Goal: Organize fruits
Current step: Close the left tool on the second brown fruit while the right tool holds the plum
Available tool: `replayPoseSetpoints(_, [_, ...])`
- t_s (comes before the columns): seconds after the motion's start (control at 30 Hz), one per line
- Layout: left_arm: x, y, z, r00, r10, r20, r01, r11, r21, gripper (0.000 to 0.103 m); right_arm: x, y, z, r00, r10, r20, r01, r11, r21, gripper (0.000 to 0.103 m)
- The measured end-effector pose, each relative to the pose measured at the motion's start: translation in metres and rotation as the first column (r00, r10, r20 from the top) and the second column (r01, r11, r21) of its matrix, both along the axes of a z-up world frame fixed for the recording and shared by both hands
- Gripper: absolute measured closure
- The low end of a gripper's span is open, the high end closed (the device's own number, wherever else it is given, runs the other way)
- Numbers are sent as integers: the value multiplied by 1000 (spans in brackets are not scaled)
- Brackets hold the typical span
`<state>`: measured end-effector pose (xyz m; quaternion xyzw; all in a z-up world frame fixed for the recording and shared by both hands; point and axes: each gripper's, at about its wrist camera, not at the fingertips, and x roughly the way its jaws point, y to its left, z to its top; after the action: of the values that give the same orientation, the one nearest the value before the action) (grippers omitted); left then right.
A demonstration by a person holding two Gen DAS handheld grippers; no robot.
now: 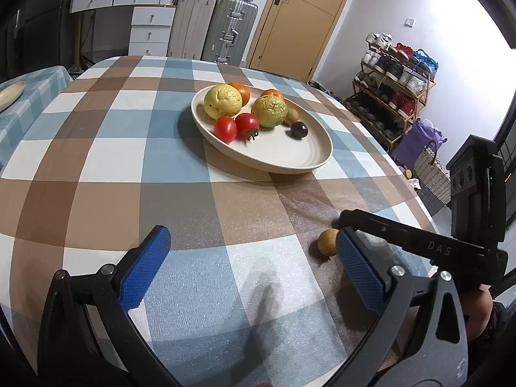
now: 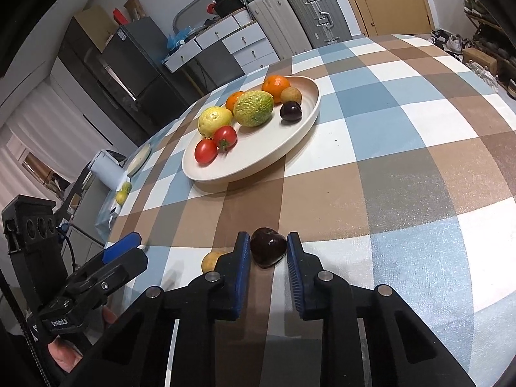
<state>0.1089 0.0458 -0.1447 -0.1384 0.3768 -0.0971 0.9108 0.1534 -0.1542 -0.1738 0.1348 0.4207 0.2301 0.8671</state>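
Note:
A cream plate (image 1: pixel 309 158) (image 2: pixel 290 135) on the checked table holds two yellow-green citrus fruits (image 1: pixel 222 100), two oranges, two red tomatoes (image 1: pixel 225 129), a small brown fruit and a dark plum (image 1: pixel 299 129). My right gripper (image 2: pixel 268 248) is closed around a dark plum (image 2: pixel 268 247) low over the table near its front edge. A small yellow-brown fruit (image 1: pixel 327 242) (image 2: pixel 211 260) lies on the table just left of it. My left gripper (image 1: pixel 251 251) is open and empty, hovering above the table; its right finger partly hides the right gripper (image 1: pixel 387 229).
A second plate (image 1: pixel 9 95) sits on a side table at far left. Suitcases, drawers and a door stand behind the table. A shoe rack (image 1: pixel 393 96) and a basket are on the right. The table edge curves away at right.

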Motion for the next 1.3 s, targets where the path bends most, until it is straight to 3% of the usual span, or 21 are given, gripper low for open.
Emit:
replayPoseSetpoints(0.53, [0,-22,6,999,-39,7,38,995,93,1,-18,-25,11,999,-18,49,16,999,51,79])
replayPoseSetpoints(0.93, [16,-65,0,981,-174,-81,184,972,147,1,-35,-47,20,993,-15,121,2,994,107,79])
replayPoseSetpoints(1.1, [25,-81,-4,964,-237,-122,254,956,148,17,-38,-52,20,993,-8,119,-8,991,132,79])
replayPoseSetpoints(1.3, [27,-88,-5,952,-275,-135,294,945,146,48,-44,-54,22,990,16,144,-38,987,155,79])
